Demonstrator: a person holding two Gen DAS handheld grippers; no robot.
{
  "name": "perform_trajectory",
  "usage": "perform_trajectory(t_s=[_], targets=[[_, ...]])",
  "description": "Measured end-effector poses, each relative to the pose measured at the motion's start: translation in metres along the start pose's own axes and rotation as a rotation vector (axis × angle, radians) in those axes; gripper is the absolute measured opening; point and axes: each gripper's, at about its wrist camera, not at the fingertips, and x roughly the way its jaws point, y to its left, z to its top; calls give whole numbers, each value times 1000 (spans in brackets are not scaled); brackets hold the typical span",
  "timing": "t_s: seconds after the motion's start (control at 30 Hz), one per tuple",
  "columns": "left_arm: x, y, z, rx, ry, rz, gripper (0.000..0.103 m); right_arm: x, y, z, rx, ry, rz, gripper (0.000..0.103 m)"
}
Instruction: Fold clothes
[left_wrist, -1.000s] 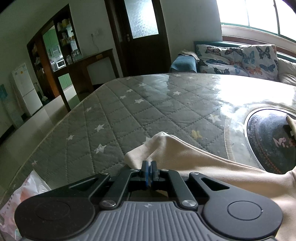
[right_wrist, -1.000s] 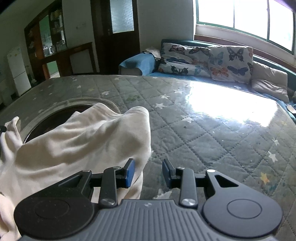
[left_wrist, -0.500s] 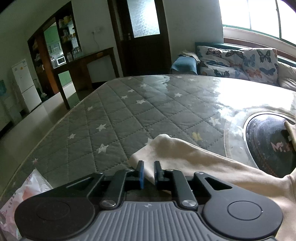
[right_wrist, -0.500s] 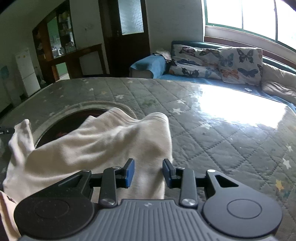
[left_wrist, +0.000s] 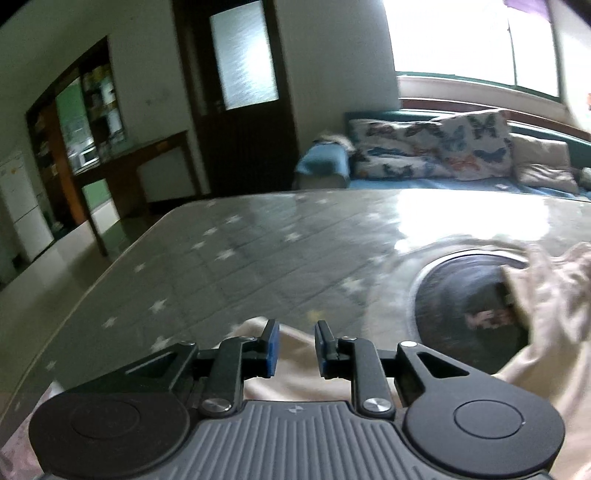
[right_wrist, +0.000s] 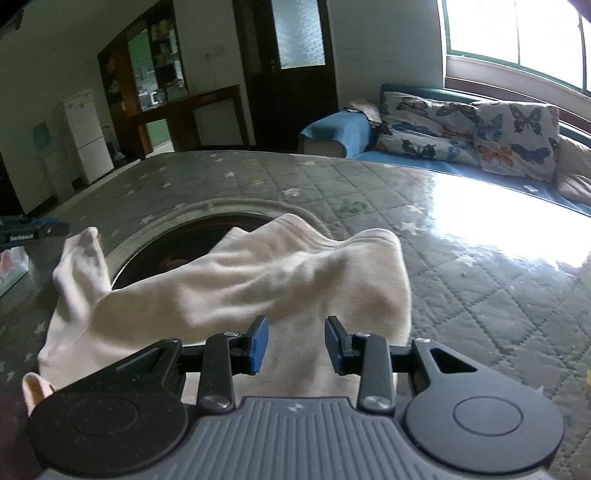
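Note:
A cream garment (right_wrist: 258, 280) lies rumpled on the grey quilted star-print table cover (right_wrist: 480, 295), partly draped over a round dark recess (right_wrist: 207, 236). In the left wrist view its near corner (left_wrist: 291, 384) lies under my left gripper (left_wrist: 295, 349). That gripper's jaws are opening and their blue pads stand clear of the cloth, with nothing pinched between them. More of the garment (left_wrist: 554, 314) is blurred at the right edge. My right gripper (right_wrist: 297, 343) hovers just above the garment's near edge with its jaws apart, not pressing on the cloth.
The round dark recess (left_wrist: 469, 306) sits in the table cover (left_wrist: 258, 258). Behind the table are a blue sofa with butterfly cushions (right_wrist: 480, 133), a dark door (left_wrist: 243, 92) and a white fridge (right_wrist: 86, 133). A plastic bag (right_wrist: 11, 266) lies at the left edge.
The left jaws, earlier shut on the garment's corner, have parted and let it go, and that hand has risen. The right gripper has shifted over the garment, jaws unchanged.

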Motion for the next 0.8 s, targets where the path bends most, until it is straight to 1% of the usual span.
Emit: perform_trajectory(t_s=[0.2,0.3,0.6,0.8], targets=[[1,-36,7,36,-3,-89,24,-6,4,-1,-2,-11,13,34],[5,-53,8,53,1,-121,24,-13,2,0,4,-27,9,38],[7,-90,11,83,3,-193,24,-25,-7,-2,26,-55,-10,39],[6,-108,11,102,11,-234,25,-30,-16,-6,43,-60,-35,43]])
